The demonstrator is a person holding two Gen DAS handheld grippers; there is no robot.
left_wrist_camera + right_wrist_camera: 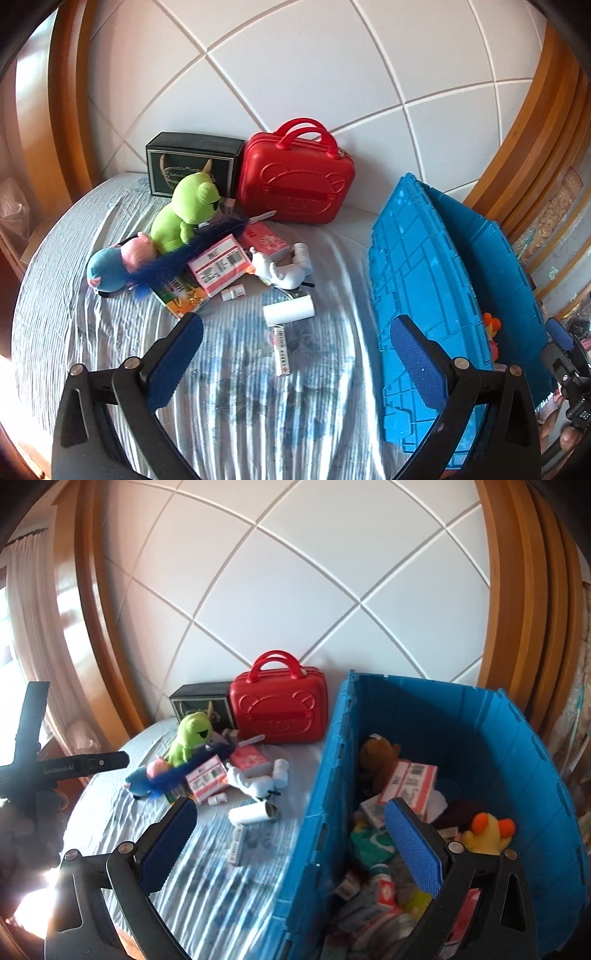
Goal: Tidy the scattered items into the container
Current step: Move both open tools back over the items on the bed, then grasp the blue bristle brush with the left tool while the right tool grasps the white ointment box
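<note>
A blue plastic crate stands on the bed at the right; the right wrist view shows it holding boxes, a brown bear and a yellow duck. Scattered on the bed are a green frog plush, a blue-and-pink plush, a blue feather, pink boxes, a white plush, a white roll and a slim box. My left gripper is open and empty above the sheet near the slim box. My right gripper is open and empty, straddling the crate's left wall.
A red carry case and a dark box stand against the white padded headboard. Wooden frames flank the bed. The striped sheet is rumpled. The left gripper's body shows at the left of the right wrist view.
</note>
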